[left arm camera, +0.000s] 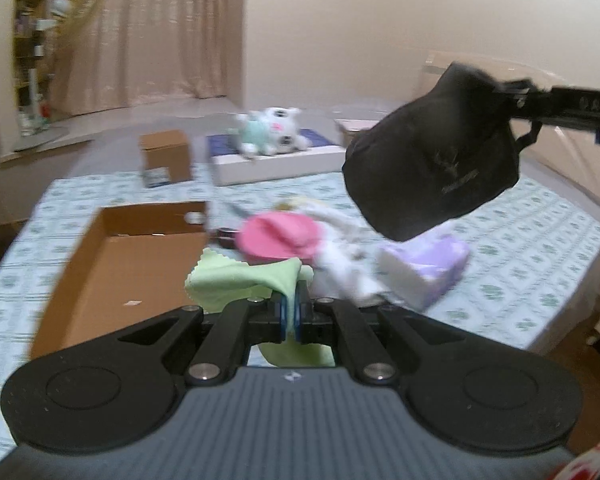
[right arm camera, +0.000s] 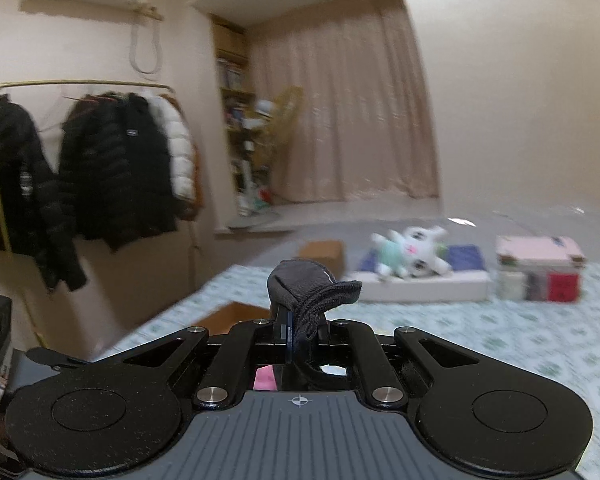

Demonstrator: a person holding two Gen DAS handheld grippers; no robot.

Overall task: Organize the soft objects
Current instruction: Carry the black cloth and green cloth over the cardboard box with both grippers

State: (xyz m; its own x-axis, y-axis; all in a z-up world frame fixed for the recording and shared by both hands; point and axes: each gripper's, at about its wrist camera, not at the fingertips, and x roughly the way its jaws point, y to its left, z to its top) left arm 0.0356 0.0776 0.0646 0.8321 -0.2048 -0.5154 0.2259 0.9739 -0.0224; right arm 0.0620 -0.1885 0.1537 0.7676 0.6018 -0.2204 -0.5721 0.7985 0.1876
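My left gripper [left arm camera: 291, 300] is shut on a light green cloth [left arm camera: 236, 280], lifted above the patterned bedsheet [left arm camera: 540, 264]. An open, shallow cardboard box [left arm camera: 120, 264] lies just left of it. Beyond the cloth sit a pink soft item [left arm camera: 280, 236], crumpled white fabric [left arm camera: 344, 256] and a purple-and-white packet [left arm camera: 428, 268]. My right gripper [left arm camera: 500, 90] reaches in from the upper right, shut on a black cap [left arm camera: 436, 172] that hangs in the air. In the right wrist view the right gripper [right arm camera: 300, 320] pinches a bunched fold of the black cap [right arm camera: 312, 292].
A small brown box [left arm camera: 165, 156] and a flat white box [left arm camera: 268, 160] carrying a white-and-mint plush toy [left arm camera: 270, 130] sit at the bed's far side. A pink-lidded box [right arm camera: 538, 268] stands far right. Dark jackets [right arm camera: 112, 176] hang on a rack to the left, curtains [right arm camera: 348, 112] behind.
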